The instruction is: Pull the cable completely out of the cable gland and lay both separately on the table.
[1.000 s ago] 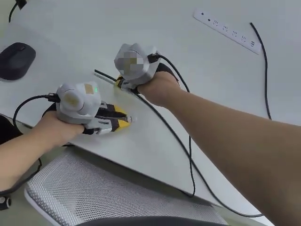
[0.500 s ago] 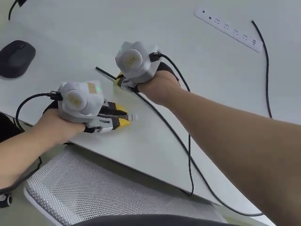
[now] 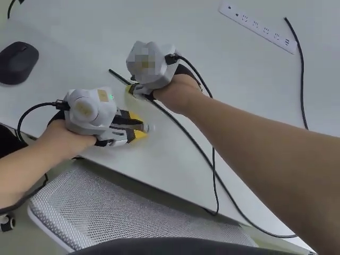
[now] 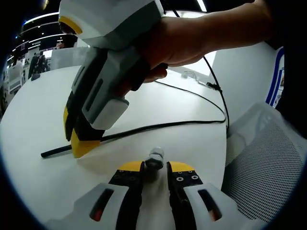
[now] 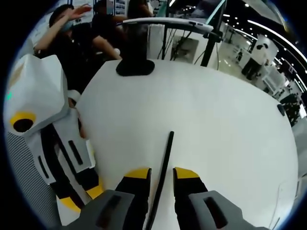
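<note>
A white table (image 3: pixel 79 32) carries the work, with a dark mouse (image 3: pixel 18 62) towards its far left corner, a white power strip (image 3: pixel 258 27) near the far right edge and a grey mesh chair (image 3: pixel 106 212) below the near edge.

The left gripper (image 3: pixel 139 129) lies low beside the near edge, its yellow-tipped jaws closed on the small pale cable gland (image 4: pixel 155 154), which pokes out just past the tips. The black cable (image 5: pixel 165 155) is free of the gland. It lies flat on the table a little farther in, its loose end pointing towards the far left corner.

The right gripper (image 3: pixel 131 90) stands over the cable. In the right gripper view the cable runs up between the two jaws, which stand slightly apart with a sliver of white table showing on each side — not clamped. The two grippers sit near each other but do not touch.
</note>
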Action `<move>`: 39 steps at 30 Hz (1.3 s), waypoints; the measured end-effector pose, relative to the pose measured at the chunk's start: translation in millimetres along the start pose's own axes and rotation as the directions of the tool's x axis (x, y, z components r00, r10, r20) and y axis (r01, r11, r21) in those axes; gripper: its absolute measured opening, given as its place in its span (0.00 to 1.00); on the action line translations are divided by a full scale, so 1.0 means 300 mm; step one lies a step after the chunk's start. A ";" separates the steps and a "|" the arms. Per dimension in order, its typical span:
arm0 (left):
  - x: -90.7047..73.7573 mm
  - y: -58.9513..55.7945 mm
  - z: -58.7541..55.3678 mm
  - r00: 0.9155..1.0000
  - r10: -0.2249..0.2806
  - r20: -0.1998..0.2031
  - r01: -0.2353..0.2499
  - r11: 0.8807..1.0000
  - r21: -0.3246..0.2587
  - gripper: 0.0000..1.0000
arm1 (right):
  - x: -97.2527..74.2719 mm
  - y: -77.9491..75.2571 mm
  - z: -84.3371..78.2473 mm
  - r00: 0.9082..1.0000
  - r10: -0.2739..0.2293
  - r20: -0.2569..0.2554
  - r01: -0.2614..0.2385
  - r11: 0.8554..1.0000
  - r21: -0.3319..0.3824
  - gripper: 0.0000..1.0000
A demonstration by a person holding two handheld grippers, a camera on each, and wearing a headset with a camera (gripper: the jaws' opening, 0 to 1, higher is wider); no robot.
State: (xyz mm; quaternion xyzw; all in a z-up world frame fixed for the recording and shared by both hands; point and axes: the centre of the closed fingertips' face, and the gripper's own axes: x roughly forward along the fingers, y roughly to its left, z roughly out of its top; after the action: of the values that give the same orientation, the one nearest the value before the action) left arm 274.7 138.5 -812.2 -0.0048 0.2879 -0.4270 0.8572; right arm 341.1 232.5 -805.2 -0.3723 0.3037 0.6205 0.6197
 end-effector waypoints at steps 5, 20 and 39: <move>-0.009 0.004 0.011 1.000 0.009 0.008 -0.009 1.000 -0.004 0.24 | -0.069 -0.010 0.030 0.998 -0.015 0.059 0.013 0.999 0.035 0.22; -0.081 -0.041 0.047 0.999 0.032 0.020 -0.032 0.999 -0.030 0.39 | -0.376 -0.005 -0.009 0.974 -0.107 0.201 0.069 0.980 0.187 0.44; -0.252 -0.086 0.157 0.994 0.078 0.076 -0.072 0.994 -0.081 0.55 | -0.730 0.132 -0.219 0.910 -0.272 0.311 0.126 0.900 0.418 0.61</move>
State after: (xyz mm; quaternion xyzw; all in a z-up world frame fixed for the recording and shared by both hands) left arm 243.7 166.4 -729.1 -0.0446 0.2704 -0.3824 0.8824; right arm 297.4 56.7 -660.3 -0.1507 0.2608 0.5377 0.7875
